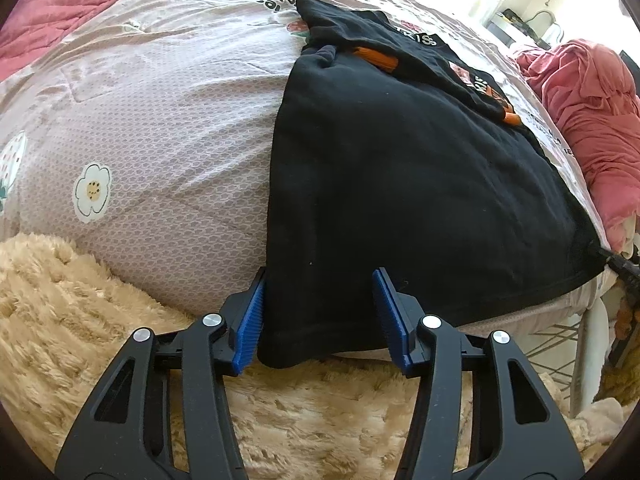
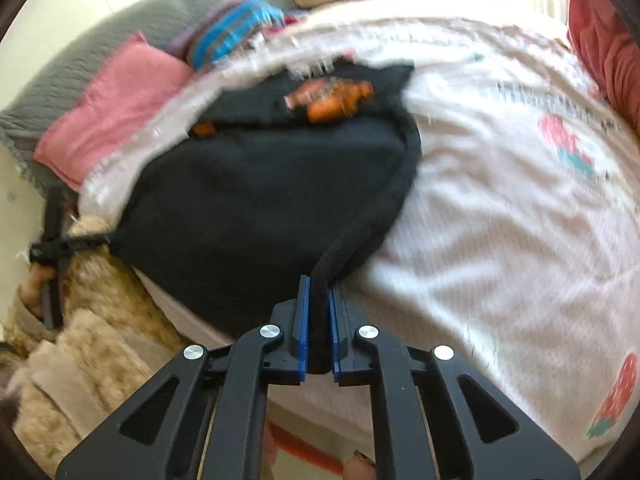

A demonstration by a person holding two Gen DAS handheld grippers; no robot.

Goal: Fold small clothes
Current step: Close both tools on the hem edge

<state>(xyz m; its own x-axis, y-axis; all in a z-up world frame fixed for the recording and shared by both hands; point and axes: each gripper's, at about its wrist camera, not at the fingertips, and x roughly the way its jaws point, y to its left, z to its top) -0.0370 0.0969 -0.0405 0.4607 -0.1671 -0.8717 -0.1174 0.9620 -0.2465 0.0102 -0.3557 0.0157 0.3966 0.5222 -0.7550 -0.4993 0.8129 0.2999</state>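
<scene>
Black angular gripper (image 1: pixel 318 312) frames, blue ribbed pads, seemingly silver screws

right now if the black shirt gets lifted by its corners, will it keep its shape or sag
Probably sag: the black shirt lies limp on the bed cover, and the hem bunches into a soft roll where the right gripper pinches it. It looks light, so it should lift easily. The folded sleeves may slip open, since nothing pins them. The left gripper straddles the other corner without visibly clamping it.

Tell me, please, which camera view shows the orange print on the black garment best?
The left wrist view: the black garment is sharp there, its orange print showing beside white lettering. The right wrist view shows more of the orange print, but motion blur smears it.
</scene>
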